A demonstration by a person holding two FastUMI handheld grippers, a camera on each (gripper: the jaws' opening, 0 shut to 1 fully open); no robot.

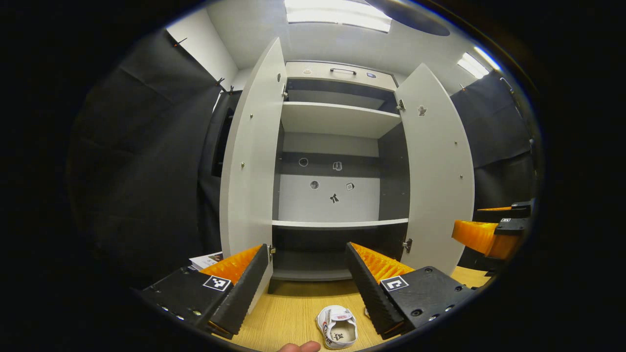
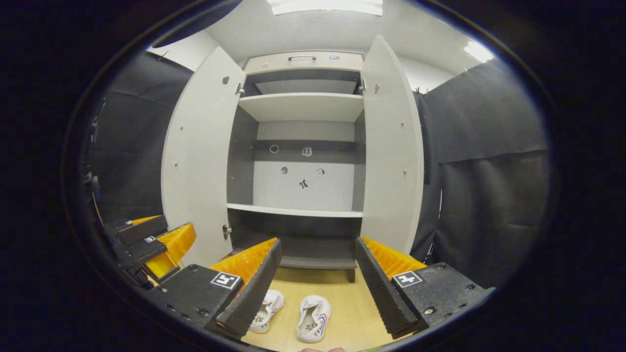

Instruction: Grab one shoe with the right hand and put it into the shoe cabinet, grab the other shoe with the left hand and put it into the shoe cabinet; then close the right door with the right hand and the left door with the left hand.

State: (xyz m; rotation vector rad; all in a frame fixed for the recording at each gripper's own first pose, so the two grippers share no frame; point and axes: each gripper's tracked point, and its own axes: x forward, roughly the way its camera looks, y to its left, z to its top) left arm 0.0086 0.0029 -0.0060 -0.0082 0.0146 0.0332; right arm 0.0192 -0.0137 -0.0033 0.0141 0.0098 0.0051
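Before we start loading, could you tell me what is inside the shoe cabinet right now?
The shoe cabinet shows bare shelves and small stickers on its back panel, no shoes. The top compartment's interior and part of the bottom shelf, behind the fingers, are hidden.

Left shoe [image 2: 266, 311] partly hidden behind right hand-held gripper [image 2: 313, 278] finger. Fingertip [image 1: 299, 347] cut off at bottom edge. Cabinet back-wall stickers [image 1: 334, 198] too small to identify.
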